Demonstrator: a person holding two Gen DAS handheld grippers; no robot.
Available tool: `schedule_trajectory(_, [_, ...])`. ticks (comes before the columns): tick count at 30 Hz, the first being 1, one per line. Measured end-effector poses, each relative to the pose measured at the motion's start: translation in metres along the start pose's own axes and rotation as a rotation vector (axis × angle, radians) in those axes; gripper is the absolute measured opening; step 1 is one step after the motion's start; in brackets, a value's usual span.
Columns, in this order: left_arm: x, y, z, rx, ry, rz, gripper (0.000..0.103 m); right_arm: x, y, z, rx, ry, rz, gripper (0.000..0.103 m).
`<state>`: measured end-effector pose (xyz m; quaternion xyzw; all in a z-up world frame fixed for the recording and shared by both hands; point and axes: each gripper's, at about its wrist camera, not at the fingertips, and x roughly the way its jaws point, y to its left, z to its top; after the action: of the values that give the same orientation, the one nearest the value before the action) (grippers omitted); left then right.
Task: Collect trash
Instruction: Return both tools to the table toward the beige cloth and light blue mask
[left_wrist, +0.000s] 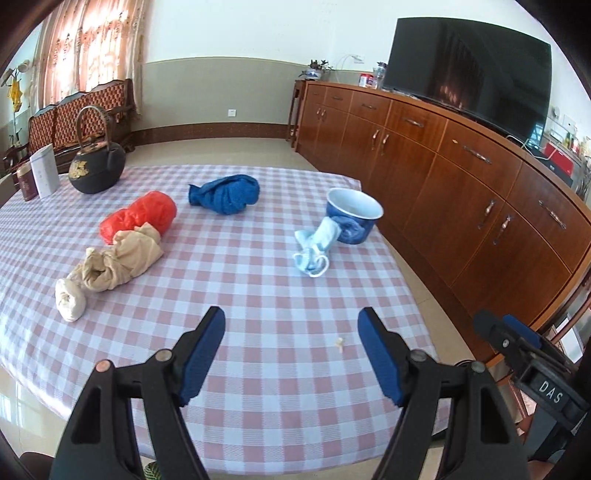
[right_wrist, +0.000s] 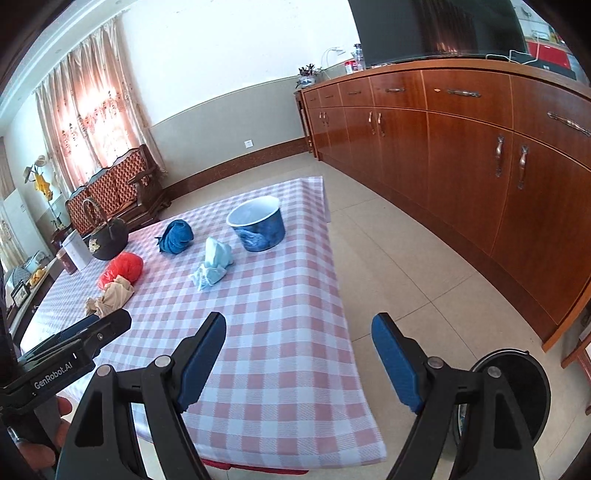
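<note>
Left wrist view is showing both grippers, left gripper (left_wrist: 291, 354) and right gripper (right_wrist: 299, 360), standing released and empty; four crumpled bundles (left_wrist: 221, 194) are lying uncollected beside the bowl (left_wrist: 352, 218).

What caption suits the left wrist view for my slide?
Open left gripper over checked tablecloth strewn with crumpled bags, beside a blue bowl.

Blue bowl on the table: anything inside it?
Both views show only part of the blue bowl's white inner wall, bare as far as seen. Its bottom is hidden behind the near rim. The light blue crumpled bag lies outside, against its side in the left wrist view.
</note>
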<state>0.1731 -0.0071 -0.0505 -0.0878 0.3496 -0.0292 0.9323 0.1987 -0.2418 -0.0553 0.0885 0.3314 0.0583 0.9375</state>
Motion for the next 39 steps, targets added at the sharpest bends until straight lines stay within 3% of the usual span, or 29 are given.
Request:
schedule_trajectory(16, [0.000,0.094,0.000,-0.119,-0.012,0.161,0.076,0.054,0.096,-0.002,-0.106,0.067,0.138,0.083])
schedule_trajectory(28, [0.024,0.139,0.015,-0.141,-0.013,0.222,0.076,0.097,0.116,0.008,-0.096,0.115,0.132,0.083])
schedule_trajectory(39, [0.053,0.147,0.023,-0.113,0.009,0.240,0.076,0.127,0.126,0.014,-0.090,0.142,0.106,0.083])
